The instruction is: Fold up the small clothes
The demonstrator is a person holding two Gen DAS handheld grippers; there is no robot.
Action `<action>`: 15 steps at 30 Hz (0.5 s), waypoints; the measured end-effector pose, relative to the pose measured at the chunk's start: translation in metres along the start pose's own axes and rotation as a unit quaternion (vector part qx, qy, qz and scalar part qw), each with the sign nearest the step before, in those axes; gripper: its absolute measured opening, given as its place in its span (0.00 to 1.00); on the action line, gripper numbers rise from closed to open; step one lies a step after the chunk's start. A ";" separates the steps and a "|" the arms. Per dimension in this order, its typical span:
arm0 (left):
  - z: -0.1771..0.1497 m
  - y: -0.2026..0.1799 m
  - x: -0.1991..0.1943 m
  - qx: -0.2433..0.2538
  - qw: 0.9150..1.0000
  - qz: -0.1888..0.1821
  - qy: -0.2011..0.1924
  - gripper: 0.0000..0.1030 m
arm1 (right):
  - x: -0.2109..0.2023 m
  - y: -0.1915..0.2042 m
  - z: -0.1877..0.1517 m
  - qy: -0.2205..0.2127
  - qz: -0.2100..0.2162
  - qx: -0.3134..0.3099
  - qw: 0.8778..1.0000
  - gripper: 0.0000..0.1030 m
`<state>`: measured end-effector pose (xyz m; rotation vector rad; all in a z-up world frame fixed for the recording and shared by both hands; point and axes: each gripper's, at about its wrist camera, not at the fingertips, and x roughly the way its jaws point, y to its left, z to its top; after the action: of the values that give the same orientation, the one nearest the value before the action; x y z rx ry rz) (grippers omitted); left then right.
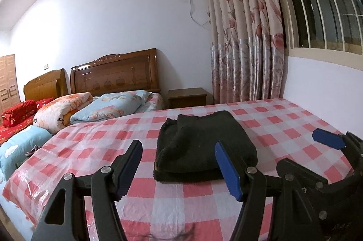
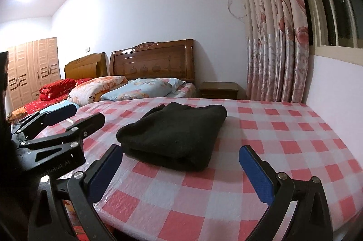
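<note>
The table (image 2: 283, 127), under its pink-and-white checked cloth, fills most of what I see, with beds (image 2: 158, 86) and a flowered curtain (image 1: 245, 36) behind it. In the middle of the cloth lies the garment (image 2: 174, 129), dark and thick, lying as a compact rectangle with layers stacked at its near edge. It rests flat, apart from both my tools.

My left gripper (image 1: 179, 169) hovers just short of the garment's near edge, jaws spread, nothing between the pads (image 1: 228, 173); in its own view the near corner of the fabric shows through the gap but is not touched. My right gripper (image 2: 181, 175) sits beside it, jaws also spread wide and empty, aimed at the same near edge from slightly to the right. Each tool shows in the corner of the other's view, so they are close together.

I judge this piece is folded, or nearly so, and I have let go of it. The step in hand looks like the pause after a fold. If one more fold is wanted, I need to pinch the two near corners through all layers and carry them over to the far edge without letting the stack slide. Otherwise, the next move is to set this one aside.
</note>
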<state>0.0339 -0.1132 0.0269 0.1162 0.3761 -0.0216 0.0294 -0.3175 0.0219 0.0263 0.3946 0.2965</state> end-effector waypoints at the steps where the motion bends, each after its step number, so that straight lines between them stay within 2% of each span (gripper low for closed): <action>1: -0.001 -0.001 0.000 0.001 1.000 0.002 0.000 0.66 | 0.000 0.000 0.000 0.000 -0.001 -0.001 1.000 1.00; 15: -0.004 -0.003 -0.001 -0.003 1.000 0.000 0.001 0.66 | 0.002 0.001 -0.002 0.001 -0.003 -0.009 1.000 1.00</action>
<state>0.0310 -0.1157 0.0234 0.1097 0.3773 -0.0212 0.0300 -0.3160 0.0193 0.0077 0.3931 0.2939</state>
